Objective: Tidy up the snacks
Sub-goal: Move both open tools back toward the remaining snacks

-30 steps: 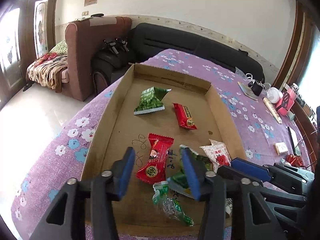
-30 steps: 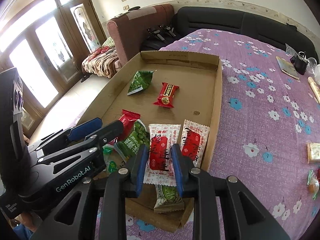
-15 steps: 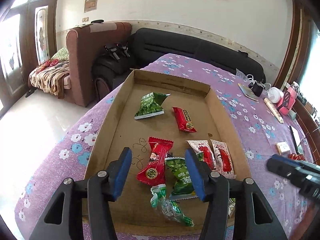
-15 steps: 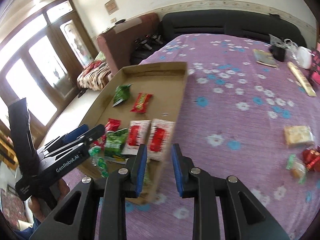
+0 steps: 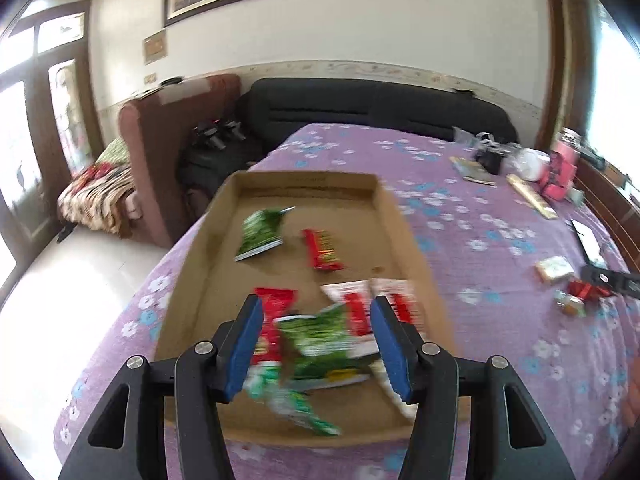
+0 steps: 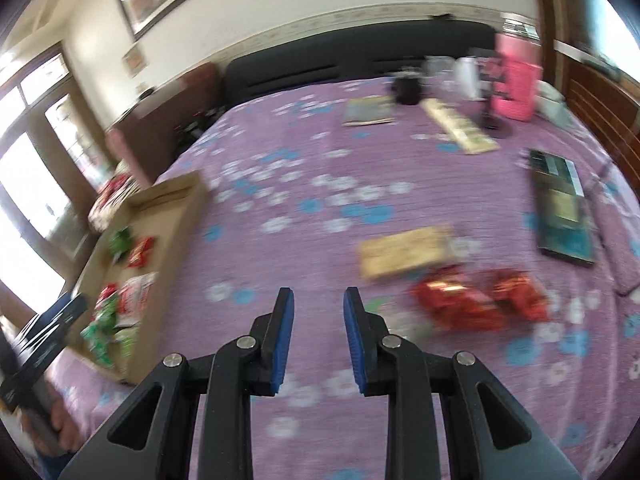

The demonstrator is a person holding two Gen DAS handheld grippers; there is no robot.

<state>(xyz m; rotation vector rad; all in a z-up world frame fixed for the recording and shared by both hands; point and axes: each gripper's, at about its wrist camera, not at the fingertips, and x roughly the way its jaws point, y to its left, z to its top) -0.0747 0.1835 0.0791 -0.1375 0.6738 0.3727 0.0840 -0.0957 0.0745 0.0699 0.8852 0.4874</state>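
A cardboard tray [image 5: 416,240] on the purple flowered cloth holds several snack packets: a green one [image 5: 260,232] and a red one [image 5: 324,250] at the back, red, green [image 5: 320,336] and white-red [image 5: 360,312] ones at the front. My left gripper [image 5: 316,344] is open and empty above the tray's front packets. My right gripper [image 6: 318,334] is open and empty over bare cloth, right of the tray [image 6: 160,216]. Loose red snacks [image 6: 476,296] and a yellow packet [image 6: 404,252] lie ahead and to the right of it. Both views are blurred.
At the far right of the bed lie a dark green box [image 6: 560,208], a pink container [image 6: 516,84], a long yellow box [image 6: 460,128] and a booklet [image 6: 368,112]. A black sofa [image 5: 380,108] and a brown armchair [image 5: 168,136] stand behind.
My right gripper has swung right, away from the tray and out over the cloth toward the loose red snacks, opening a little. My left gripper has drawn back slightly and stayed open.
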